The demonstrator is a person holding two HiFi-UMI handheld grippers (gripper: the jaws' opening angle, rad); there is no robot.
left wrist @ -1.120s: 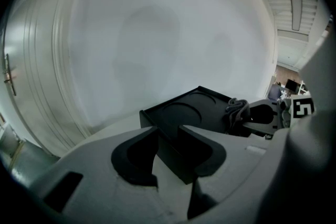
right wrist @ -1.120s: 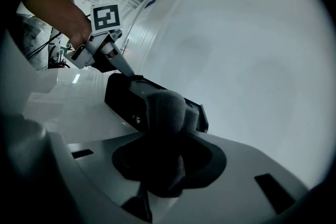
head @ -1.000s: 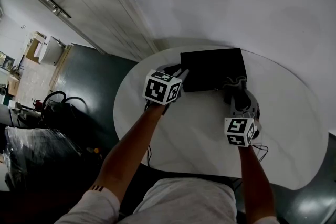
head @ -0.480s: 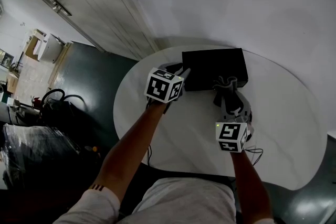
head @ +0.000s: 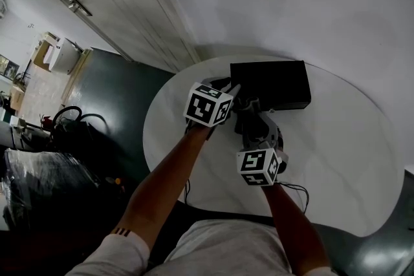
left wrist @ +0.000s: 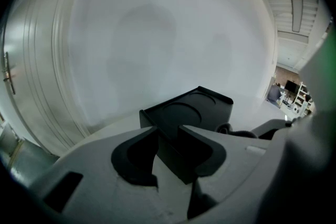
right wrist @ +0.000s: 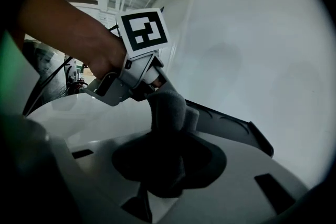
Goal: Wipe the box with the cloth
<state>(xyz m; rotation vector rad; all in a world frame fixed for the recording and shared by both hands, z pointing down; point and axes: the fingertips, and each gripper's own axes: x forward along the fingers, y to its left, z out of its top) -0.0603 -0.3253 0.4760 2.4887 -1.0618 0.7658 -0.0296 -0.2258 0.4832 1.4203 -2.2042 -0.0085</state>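
Note:
A black box (head: pixel 270 83) lies at the far side of the round white table (head: pixel 336 158). My left gripper (head: pixel 229 88) grips the box's left end; in the left gripper view the box's near corner (left wrist: pixel 181 157) sits clamped between the two dark pads of that gripper (left wrist: pixel 168 139). My right gripper (head: pixel 251 114) is shut on a bunched grey cloth (head: pixel 248 105), which is at the box's front left, close beside the left gripper. In the right gripper view the cloth (right wrist: pixel 168 110) stands up out of the jaws of the right gripper (right wrist: pixel 168 165), in front of the box (right wrist: pixel 231 126).
A white wall rises just behind the table. A thin cable (head: pixel 299 189) trails over the table's near edge by my right arm. Dark green floor (head: pixel 103 94) and a heap of cables and bags (head: pixel 65 132) lie to the left.
My right gripper has slid left along the box's front with the cloth, from the right part to the left end beside the left gripper. The left gripper has kept still on the box.

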